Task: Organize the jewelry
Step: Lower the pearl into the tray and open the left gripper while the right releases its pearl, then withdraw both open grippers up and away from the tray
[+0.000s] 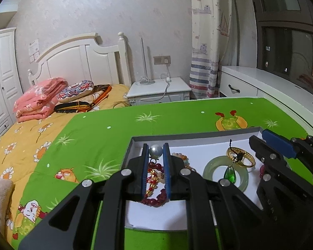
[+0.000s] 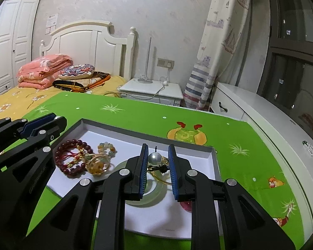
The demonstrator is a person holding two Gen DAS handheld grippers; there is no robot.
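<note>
Two hand-held claws hang over a shallow white box (image 1: 133,143) of jewelry on a green cartoon-print tablecloth (image 1: 114,125). We see the left gripper (image 1: 155,145) clenched on a pearl (image 1: 155,151) right at its fingertips, above a red bead bracelet (image 2: 60,148). The right gripper (image 2: 158,145) has narrow jaws around a second pearl (image 2: 155,158). This one sits against the left pad with a gold fitting beside it, and we judge it to be grasped.

The rest lies in the box: a pale jade bangle (image 1: 210,166), a gold bangle (image 1: 250,158) resting on its rim, a green teardrop pendant (image 1: 229,174) on a dark cord, and a pale bead bracelet (image 2: 107,145).

The risk, as we read it, is the round pearls. Each is pinched only at the very tips, so a small tilt or loosening could let one slip. It might then strike the jade or roll off across the cloth. The right-hand grip looks off-centre, so that pearl may twist free first. If the claws go low, they could also catch the pendant's cord.
</note>
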